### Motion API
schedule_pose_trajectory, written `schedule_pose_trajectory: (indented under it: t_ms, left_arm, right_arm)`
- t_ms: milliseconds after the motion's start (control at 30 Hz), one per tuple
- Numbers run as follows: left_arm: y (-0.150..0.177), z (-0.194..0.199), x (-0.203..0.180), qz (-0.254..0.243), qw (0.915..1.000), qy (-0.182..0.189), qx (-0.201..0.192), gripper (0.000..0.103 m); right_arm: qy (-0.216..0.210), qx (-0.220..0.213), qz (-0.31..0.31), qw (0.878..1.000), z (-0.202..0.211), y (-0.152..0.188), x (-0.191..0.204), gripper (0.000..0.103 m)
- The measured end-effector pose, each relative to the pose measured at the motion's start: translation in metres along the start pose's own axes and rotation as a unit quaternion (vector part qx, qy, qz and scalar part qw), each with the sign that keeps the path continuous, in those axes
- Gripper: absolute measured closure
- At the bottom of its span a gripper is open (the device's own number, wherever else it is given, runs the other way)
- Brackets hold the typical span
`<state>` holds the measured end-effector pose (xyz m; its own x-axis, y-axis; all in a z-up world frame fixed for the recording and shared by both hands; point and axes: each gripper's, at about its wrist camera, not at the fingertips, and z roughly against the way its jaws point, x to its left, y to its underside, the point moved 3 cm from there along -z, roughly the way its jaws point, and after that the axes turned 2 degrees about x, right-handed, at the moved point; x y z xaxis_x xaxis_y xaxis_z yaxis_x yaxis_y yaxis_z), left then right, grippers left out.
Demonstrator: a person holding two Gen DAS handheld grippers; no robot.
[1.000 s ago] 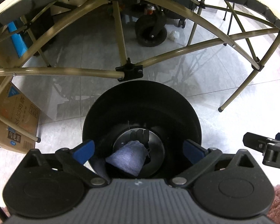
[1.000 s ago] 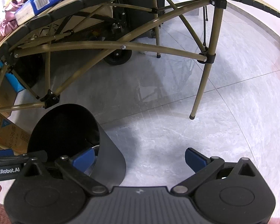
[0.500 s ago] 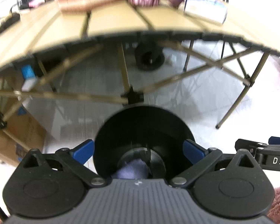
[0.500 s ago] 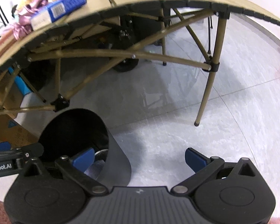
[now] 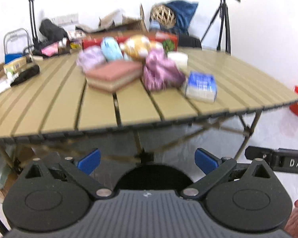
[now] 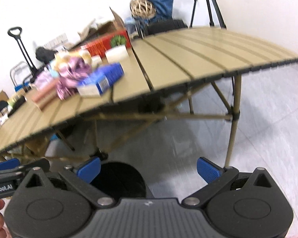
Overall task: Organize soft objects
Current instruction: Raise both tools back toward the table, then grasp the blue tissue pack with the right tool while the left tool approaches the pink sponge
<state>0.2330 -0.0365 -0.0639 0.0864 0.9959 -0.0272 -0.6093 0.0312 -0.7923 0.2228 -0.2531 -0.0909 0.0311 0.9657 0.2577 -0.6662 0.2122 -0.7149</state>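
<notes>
Worktop [image 5: 129, 107], tan slats, folding legs, seen from below its near edge in both wrist views; both frames motion-blurred.

Left hand-held gripper [image 5: 147, 160]: blue fingers spread wide, nothing btw them. Held low, in front of near edge. Black bin [image 5: 153, 175] on floor right under it, only rim and dark inside visible; contents can't be made out.

Right hand-held gripper [image 6: 148, 168]: fingers also spread, empty. Same bin [image 6: 119, 178] sits by its left finger, floor tiles [image 6: 268, 138] ahead. Its arm shows at right edge of left view; left unit's arm shows at left edge of right view.

Soft things bunched near middle of worktop, towards far edge:
- folded pink towel [image 5: 114, 75], on a paler folded layer, closest to near edge
- crumpled purple cloth [image 5: 161, 73], touching towel's right side
- blue/white pack [image 5: 201, 86], just right of cloth, nearer right edge
- lilac bundle [image 5: 91, 58] and light-blue one [image 5: 111, 48] behind towel
- yellow-white plush [image 5: 141, 46] behind cloth
- white block [image 5: 177, 59] right of plush

Red box [image 5: 129, 39] along far edge behind the pile. Black item [image 5: 25, 75] near left edge, well apart from pile. Tripod [image 5: 223, 19] stands beyond far right corner.
</notes>
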Motion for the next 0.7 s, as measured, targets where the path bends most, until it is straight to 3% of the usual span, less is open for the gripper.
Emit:
schedule_pose_trajectory:
  t_ms: [333, 700]
  left_arm:
    - [-0.047, 0.015, 0.021, 0.033, 0.9964, -0.025, -0.074, 0.000]
    - [-0.077, 0.007, 0.041, 0.049, 0.9910, -0.056, -0.111, 0.000]
  right_arm:
    - [-0.040, -0.081, 0.053, 0.995, 0.008, -0.030, 0.034, 0.000]
    - [-0.041, -0.130, 0.103, 0.985, -0.016, -0.067, 0.071, 0.000]
